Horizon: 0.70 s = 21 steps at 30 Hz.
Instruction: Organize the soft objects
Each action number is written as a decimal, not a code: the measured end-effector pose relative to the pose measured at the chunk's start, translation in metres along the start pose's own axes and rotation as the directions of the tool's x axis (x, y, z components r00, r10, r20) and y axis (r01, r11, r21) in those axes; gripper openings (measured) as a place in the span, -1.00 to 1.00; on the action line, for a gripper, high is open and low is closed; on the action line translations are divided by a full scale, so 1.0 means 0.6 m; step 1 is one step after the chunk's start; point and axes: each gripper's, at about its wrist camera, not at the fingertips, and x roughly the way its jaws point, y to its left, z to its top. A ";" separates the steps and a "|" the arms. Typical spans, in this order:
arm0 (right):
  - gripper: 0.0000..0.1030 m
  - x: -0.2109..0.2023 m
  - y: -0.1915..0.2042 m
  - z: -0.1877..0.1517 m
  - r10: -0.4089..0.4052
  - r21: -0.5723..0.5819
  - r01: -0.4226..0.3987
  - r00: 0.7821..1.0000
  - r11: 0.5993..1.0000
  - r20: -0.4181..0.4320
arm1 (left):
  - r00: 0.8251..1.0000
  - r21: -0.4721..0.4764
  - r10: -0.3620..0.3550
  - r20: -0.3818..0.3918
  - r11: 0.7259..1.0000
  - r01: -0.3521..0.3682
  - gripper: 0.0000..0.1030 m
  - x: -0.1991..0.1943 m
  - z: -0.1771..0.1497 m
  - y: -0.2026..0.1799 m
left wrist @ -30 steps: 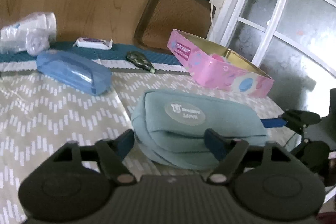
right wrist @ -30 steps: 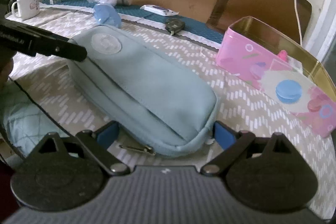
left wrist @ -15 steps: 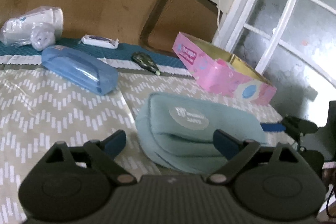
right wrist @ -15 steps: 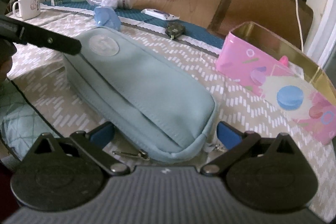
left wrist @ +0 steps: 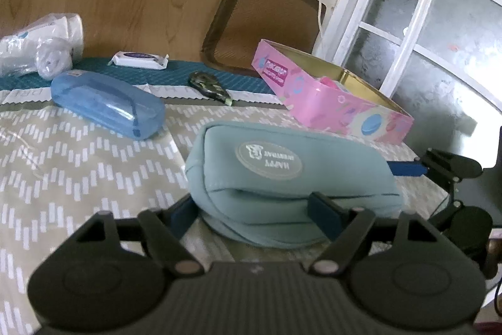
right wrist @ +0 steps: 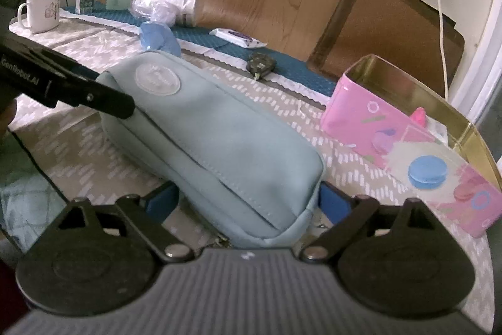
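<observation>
Teal pouch [left wrist: 288,175] lying on the table [left wrist: 62,165], near the pink tin [left wrist: 332,96]. Soft, padded, light, likely to sag; best taken at both ends. Left gripper [left wrist: 260,209] jaws just closing, pressing one end; right gripper [right wrist: 248,203] jaws wide, straddling the other.

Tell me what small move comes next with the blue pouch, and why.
Probably close the right gripper on its end of the pouch. Its blue pads sit either side of that end without visibly squeezing, while the left gripper, which has just been closing, already brackets the other end. Both ends gripped would likely allow a level lift.
</observation>
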 end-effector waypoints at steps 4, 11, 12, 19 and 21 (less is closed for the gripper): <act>0.86 -0.002 -0.009 -0.010 -0.016 0.012 0.016 1.000 1.000 -0.018 | 1.000 0.029 0.008 -0.014 1.000 -0.008 0.54 0.010 -0.001 -0.021; 0.86 -0.022 -0.032 -0.037 -0.050 0.045 0.050 0.999 0.998 -0.019 | 0.999 0.063 -0.001 -0.042 0.998 0.003 0.54 0.036 0.003 -0.063; 0.86 -0.026 -0.037 -0.043 -0.056 0.053 0.057 0.998 0.997 -0.014 | 0.999 0.068 -0.003 -0.043 0.998 0.006 0.54 0.039 0.004 -0.070; 0.86 -0.050 -0.081 -0.059 -0.116 0.120 0.107 0.990 0.987 0.074 | 1.000 0.133 0.004 0.019 0.991 -0.007 0.54 0.055 0.046 -0.129; 0.86 -0.055 -0.098 -0.055 -0.140 0.134 0.124 0.984 0.983 0.111 | 0.999 0.152 0.005 0.043 0.988 -0.011 0.54 0.061 0.068 -0.144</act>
